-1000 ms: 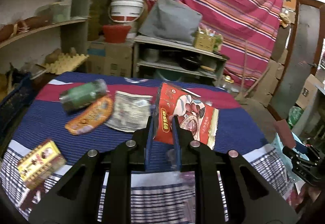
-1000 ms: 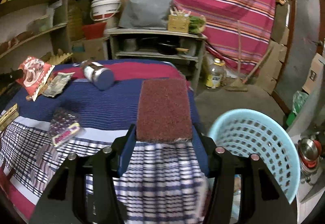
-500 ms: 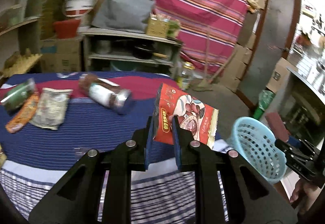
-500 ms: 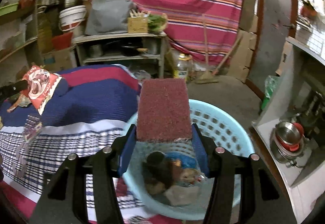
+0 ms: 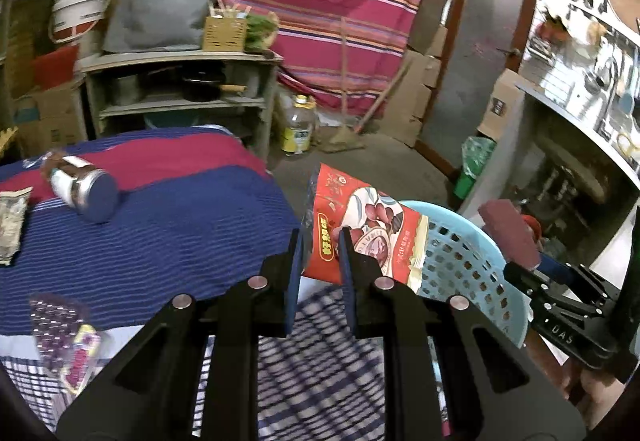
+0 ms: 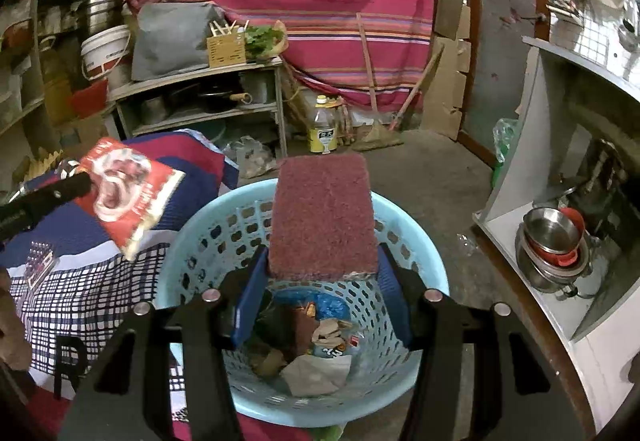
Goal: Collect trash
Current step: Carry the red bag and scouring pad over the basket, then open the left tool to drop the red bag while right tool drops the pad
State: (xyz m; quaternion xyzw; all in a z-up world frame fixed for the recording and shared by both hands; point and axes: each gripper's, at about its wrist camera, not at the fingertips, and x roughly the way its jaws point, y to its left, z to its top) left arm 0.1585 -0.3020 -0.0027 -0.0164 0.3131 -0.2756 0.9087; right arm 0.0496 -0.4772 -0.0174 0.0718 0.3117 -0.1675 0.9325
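Observation:
My left gripper [image 5: 320, 241] is shut on a red snack bag [image 5: 368, 225] and holds it in the air at the table's right edge, beside the light blue basket [image 5: 472, 265]. My right gripper [image 6: 322, 273] is shut on a maroon scouring pad [image 6: 322, 213] and holds it over the basket [image 6: 416, 241], which has several pieces of trash in its bottom. The pad also shows in the left wrist view [image 5: 508, 233], and the bag in the right wrist view [image 6: 128, 193].
On the striped tablecloth [image 5: 180, 233] lie a metal-capped jar [image 5: 84, 189], a grey wrapper [image 5: 10, 217] and a purple packet [image 5: 68, 341]. A shelf unit [image 6: 208, 89] stands behind the table, a white counter with metal bowls [image 6: 552, 241] on the right.
Both grippers swung right with their loads. The right gripper now holds the pad straight over the basket; the left brought the red bag to the table's right edge beside it.

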